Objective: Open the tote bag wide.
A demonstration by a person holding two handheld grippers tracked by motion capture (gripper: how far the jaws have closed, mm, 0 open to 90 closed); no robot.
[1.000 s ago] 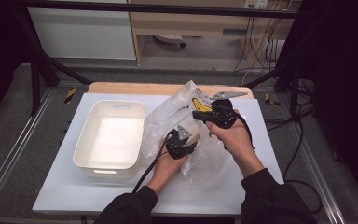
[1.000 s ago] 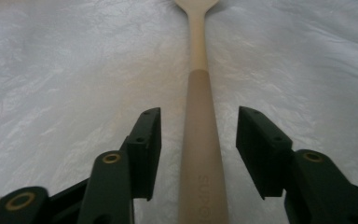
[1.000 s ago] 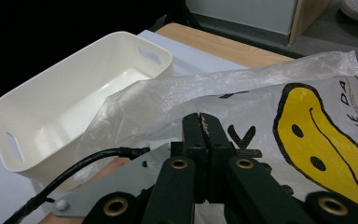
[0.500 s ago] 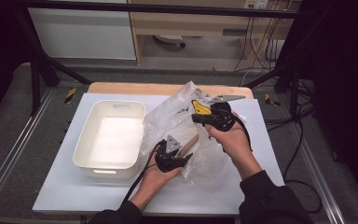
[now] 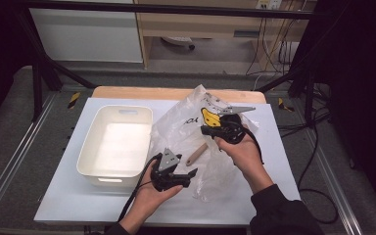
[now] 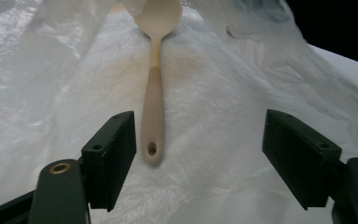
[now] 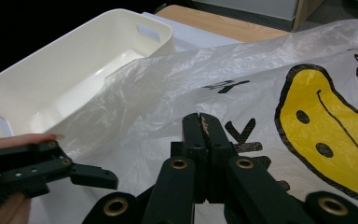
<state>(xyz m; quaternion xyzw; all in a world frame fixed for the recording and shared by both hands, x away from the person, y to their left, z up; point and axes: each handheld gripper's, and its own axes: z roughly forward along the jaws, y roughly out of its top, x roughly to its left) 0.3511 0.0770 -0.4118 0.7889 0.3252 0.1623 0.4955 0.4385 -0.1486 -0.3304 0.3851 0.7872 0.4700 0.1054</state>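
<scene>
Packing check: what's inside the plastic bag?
A beige spoon lies in the plastic bag, handle toward the open left gripper. Its bowl tip is covered by plastic, as is anything deeper.

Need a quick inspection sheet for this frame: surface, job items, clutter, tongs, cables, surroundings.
Surface: white table top, wooden strip along the far edge.
Job's things: white plastic bag with yellow smiley print, spread right of a white bin; beige spoon lies on the bag, its bowl under a fold of film.
Clutter: nothing seen.
Grippers: left tongs open, spoon handle between the jaws nearer one of them, untouched; right tongs closed on the bag's film.
Cables: black cable trails from the left tongs; more on the floor at right.
Surroundings: dark frame rails, grey floor, shelving behind.
</scene>
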